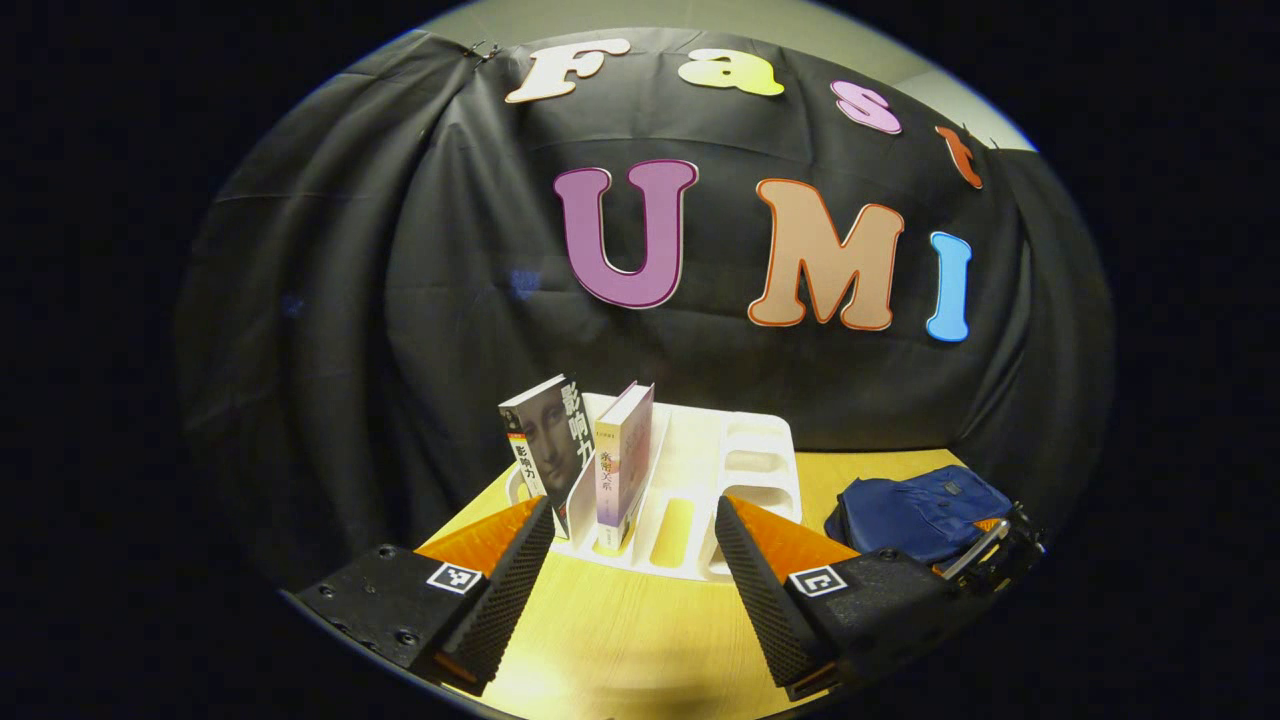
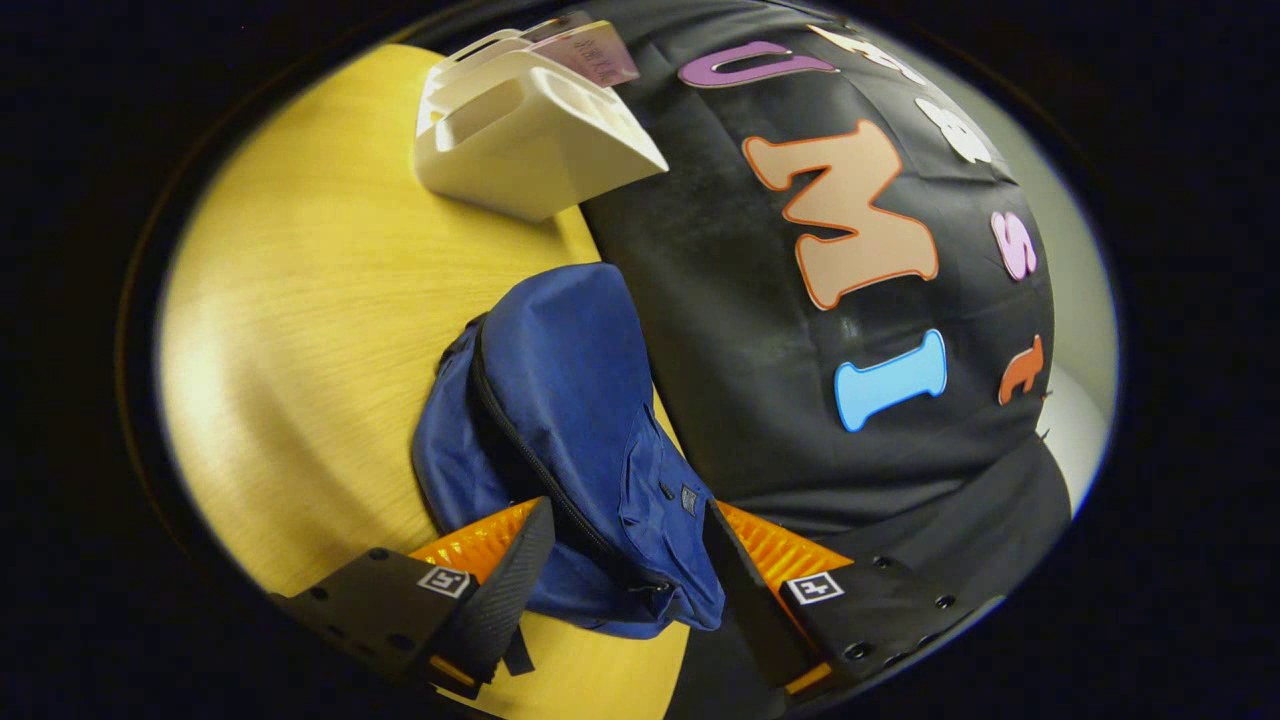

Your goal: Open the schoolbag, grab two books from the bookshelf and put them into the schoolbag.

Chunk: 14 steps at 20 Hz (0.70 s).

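A white bookshelf (image 1: 700, 470) stands on the wooden table (image 1: 620, 640) with two upright books in its left slots: a dark-covered book (image 1: 545, 450) and a pink book (image 1: 622, 460). My left gripper (image 1: 632, 570) is open just in front of the bookshelf, touching nothing. The blue schoolbag (image 1: 920, 515) lies to the right of it, with the right gripper beside it (image 1: 995, 555). In the right gripper view the schoolbag (image 2: 570, 420) lies flat and its zip (image 2: 520, 440) looks closed. My right gripper (image 2: 625, 570) is open, its fingers on either side of the bag's near end.
The black cloth wall (image 2: 800, 420) hangs close behind the schoolbag and bookshelf (image 2: 530, 130). Bare tabletop (image 2: 300, 330) spreads beside the bag and in front of the shelf. The shelf's right-hand compartments (image 1: 755, 465) hold nothing.
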Each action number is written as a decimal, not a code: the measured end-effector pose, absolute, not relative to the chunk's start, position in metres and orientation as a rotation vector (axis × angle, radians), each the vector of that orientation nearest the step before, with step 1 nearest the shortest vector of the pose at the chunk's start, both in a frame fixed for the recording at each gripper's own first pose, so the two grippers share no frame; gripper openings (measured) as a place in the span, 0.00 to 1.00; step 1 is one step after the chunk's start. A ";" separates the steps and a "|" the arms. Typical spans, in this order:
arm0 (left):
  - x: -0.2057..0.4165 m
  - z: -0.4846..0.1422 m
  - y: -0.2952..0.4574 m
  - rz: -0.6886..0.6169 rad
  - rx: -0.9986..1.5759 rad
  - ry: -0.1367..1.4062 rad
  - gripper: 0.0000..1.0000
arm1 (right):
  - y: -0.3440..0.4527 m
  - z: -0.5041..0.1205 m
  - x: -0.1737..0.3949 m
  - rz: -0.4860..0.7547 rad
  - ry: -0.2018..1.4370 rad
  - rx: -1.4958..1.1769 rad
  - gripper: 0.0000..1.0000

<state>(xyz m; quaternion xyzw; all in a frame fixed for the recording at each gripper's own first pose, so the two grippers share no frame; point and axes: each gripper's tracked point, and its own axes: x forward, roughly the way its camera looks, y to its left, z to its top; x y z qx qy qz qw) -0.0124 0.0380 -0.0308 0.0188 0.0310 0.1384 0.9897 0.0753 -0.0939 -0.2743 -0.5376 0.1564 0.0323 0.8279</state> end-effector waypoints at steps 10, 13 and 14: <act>-0.012 -0.038 0.046 0.299 0.034 0.089 0.95 | -0.098 -0.283 0.112 0.056 0.366 -1.180 0.89; -0.012 -0.038 0.047 0.300 0.040 0.092 0.95 | -0.097 -0.290 0.120 0.061 0.382 -1.163 0.99; -0.012 -0.038 0.047 0.299 0.040 0.094 0.95 | -0.095 -0.290 0.124 0.067 0.382 -1.172 0.98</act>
